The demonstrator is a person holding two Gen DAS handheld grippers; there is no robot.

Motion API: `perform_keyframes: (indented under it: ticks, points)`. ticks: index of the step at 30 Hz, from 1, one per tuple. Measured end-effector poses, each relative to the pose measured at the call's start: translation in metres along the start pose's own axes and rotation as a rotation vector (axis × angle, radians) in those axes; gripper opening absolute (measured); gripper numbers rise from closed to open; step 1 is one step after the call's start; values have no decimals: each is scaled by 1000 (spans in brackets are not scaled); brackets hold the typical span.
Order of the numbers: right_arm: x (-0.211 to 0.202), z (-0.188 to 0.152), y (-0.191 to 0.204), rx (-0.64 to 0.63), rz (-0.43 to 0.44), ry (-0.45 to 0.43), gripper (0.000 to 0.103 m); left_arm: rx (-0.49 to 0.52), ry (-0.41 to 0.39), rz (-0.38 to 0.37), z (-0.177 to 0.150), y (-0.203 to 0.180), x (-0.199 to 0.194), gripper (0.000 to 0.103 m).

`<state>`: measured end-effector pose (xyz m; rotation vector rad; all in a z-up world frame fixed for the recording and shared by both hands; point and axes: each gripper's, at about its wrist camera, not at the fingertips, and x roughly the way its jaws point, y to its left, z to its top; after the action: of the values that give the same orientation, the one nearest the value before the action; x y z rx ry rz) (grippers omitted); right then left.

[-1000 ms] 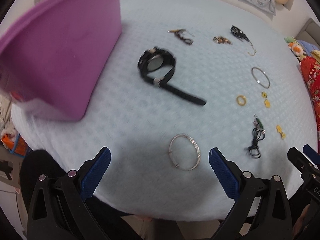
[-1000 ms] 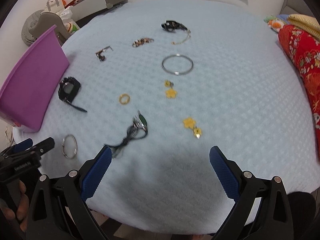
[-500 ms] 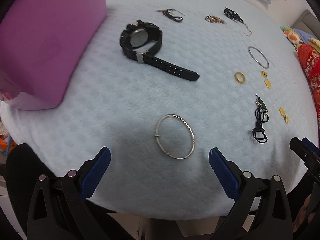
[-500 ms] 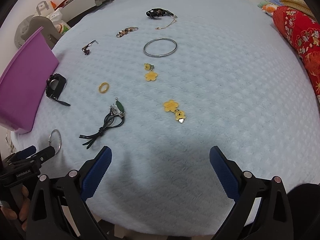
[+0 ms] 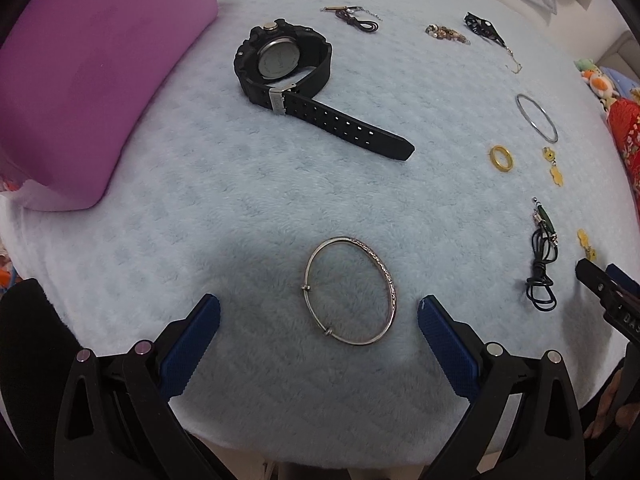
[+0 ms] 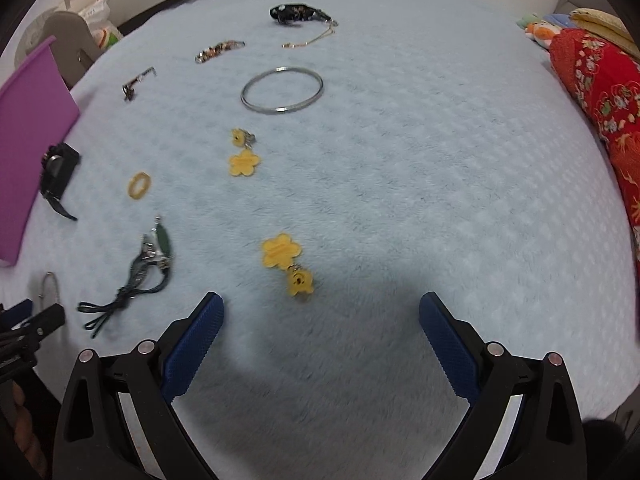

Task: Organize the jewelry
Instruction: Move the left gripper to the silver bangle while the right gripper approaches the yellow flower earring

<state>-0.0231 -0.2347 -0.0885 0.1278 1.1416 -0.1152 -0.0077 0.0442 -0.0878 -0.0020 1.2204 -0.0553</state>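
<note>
Pale blue fleece blanket carries the jewelry spread apart, so you can pick each piece singly. Your left gripper, jaws wide and empty, frames the thin silver bangle; the purple plastic bin waits nearby. Your right gripper, equally spread, faces the yellow flower earring.

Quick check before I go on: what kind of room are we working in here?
Most likely a bedroom at home: the jewelry lies on a fluffy pale-blue blanket spread like a bed cover, with plush toys and a red patterned quilt at its edge.
</note>
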Motion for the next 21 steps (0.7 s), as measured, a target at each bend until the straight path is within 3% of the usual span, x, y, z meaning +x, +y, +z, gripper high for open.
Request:
perform_keyframes:
  ticks: [9,14,21]
  points:
    - [10,0,2,-43,-14,-4,94,33,-29,66,-2,-9,7,98]
    - [13,-3,1,-56,-11,-29,94,25,-94,52,-6,-6,6,98]
    - [15,0,5,-83,-32,-45,94,31,-102,80,-6,-11,4,97]
